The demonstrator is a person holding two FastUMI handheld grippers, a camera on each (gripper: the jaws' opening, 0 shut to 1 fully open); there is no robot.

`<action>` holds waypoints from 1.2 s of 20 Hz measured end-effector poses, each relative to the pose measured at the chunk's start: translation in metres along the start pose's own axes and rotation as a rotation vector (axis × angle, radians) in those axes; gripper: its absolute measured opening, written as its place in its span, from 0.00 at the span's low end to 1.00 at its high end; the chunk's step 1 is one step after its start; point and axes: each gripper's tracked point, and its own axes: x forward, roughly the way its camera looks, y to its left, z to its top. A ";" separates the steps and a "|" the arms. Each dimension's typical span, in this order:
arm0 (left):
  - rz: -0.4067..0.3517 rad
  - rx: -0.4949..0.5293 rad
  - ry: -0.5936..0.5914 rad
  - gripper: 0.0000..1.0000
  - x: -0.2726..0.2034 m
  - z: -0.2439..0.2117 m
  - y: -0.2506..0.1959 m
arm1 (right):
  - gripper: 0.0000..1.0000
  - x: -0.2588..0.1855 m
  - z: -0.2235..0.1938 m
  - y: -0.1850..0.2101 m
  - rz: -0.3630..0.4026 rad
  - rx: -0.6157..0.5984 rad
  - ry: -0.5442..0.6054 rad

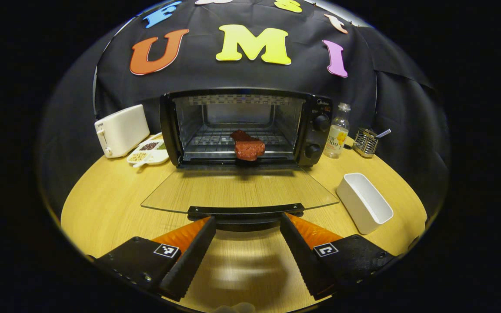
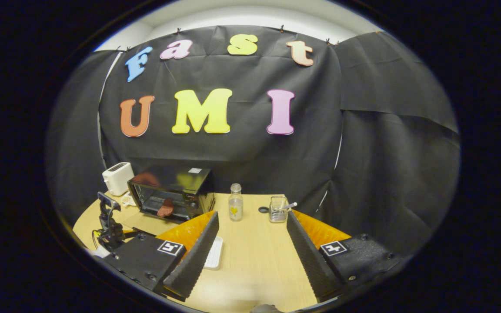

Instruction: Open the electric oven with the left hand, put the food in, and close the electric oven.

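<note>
Left gripper (image 1: pixel 248 224) has fingers spread apart, empty, just before the black handle bar (image 1: pixel 246 211) of the flat glass door (image 1: pixel 237 191), lying open on the wood table (image 1: pixel 102 204). Red, lumpy food (image 1: pixel 248 148) sits on the wire rack inside the oven (image 1: pixel 242 128). Right gripper (image 2: pixel 252 226) also apart, w/ nothing between, over the table near a clear bottle (image 2: pixel 235 208). A dark stand (image 2: pixel 109 226) at left, perhaps the other gripper.

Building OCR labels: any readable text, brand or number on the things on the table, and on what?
Oven: brand mark above the knobs, too small to read.
Bottle: printed label, blurred.
Toaster: small mark on its end, too small to read.
No text on them reads clearly.
</note>
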 end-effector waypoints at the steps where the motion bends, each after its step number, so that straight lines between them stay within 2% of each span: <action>1: 0.008 0.005 -0.018 0.96 -0.002 0.009 0.002 | 1.00 0.001 0.000 0.001 0.005 0.001 -0.002; 7: 0.036 0.026 -0.110 0.96 -0.005 0.068 0.006 | 1.00 0.007 0.006 -0.003 0.014 0.028 -0.016; 8: 0.035 0.029 -0.124 0.89 -0.003 0.079 0.006 | 0.99 0.006 0.007 -0.003 0.018 0.037 -0.018; 9: 0.034 0.032 -0.130 0.98 -0.001 0.086 0.006 | 1.00 0.006 0.006 -0.004 0.017 0.041 -0.019; 17: 0.028 0.050 -0.165 0.98 0.028 0.144 0.006 | 1.00 -0.007 0.008 -0.032 -0.036 0.080 -0.032; 24: 0.005 0.071 -0.146 0.99 0.033 0.139 -0.009 | 1.00 -0.013 0.003 -0.043 -0.061 0.107 -0.026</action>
